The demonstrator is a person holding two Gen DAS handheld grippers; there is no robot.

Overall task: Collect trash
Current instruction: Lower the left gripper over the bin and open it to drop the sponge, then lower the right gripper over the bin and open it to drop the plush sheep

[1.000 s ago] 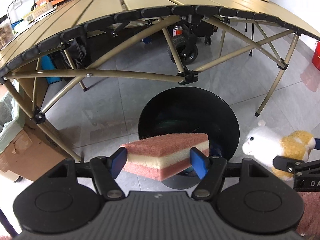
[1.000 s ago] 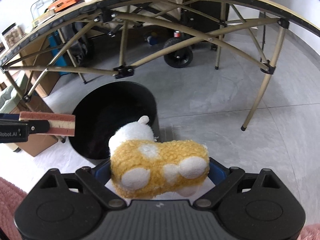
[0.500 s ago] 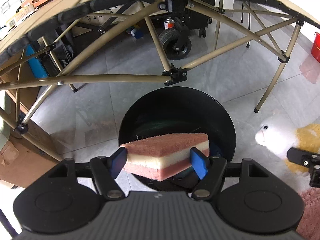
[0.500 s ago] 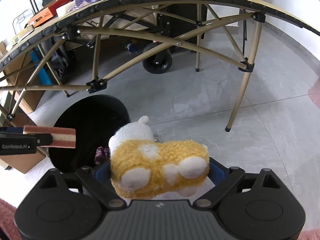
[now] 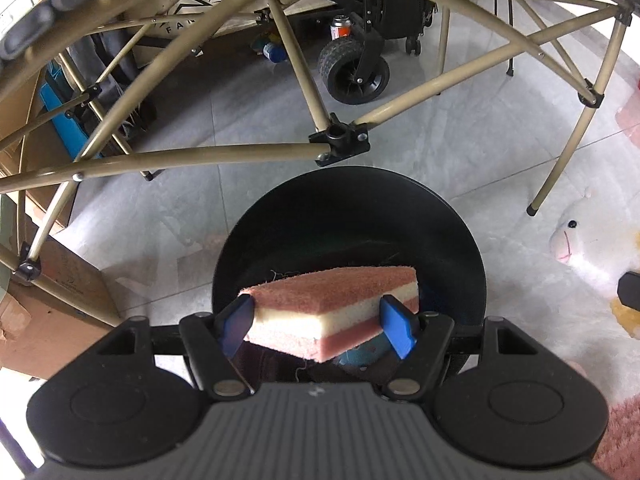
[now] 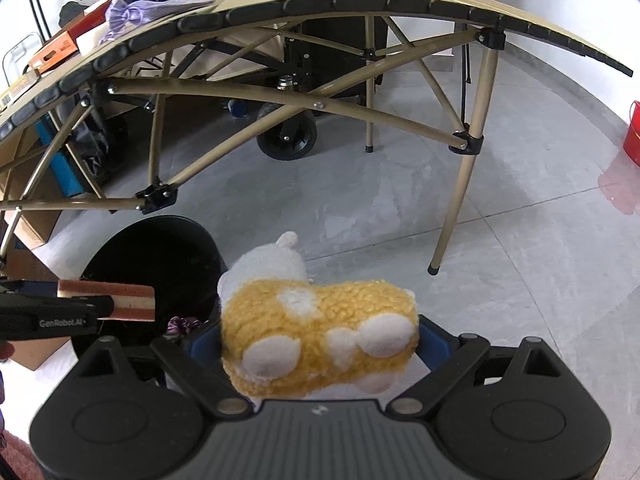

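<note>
Sponge (image 5: 332, 304) clamped between the blue pads of my left tongs (image 5: 320, 324), hanging over the mouth of the black bin (image 5: 348, 200) on the grey floor. My right tongs (image 6: 316, 344) grip a plush toy (image 6: 316, 336) just right of the bin. Table frame (image 5: 200, 156) stands behind.

A folding table (image 6: 360, 4) with tan crossed legs stands on grey floor tiles (image 6: 520, 240), with a black wheel (image 5: 354, 76) and cardboard boxes (image 5: 52, 312) beneath.
</note>
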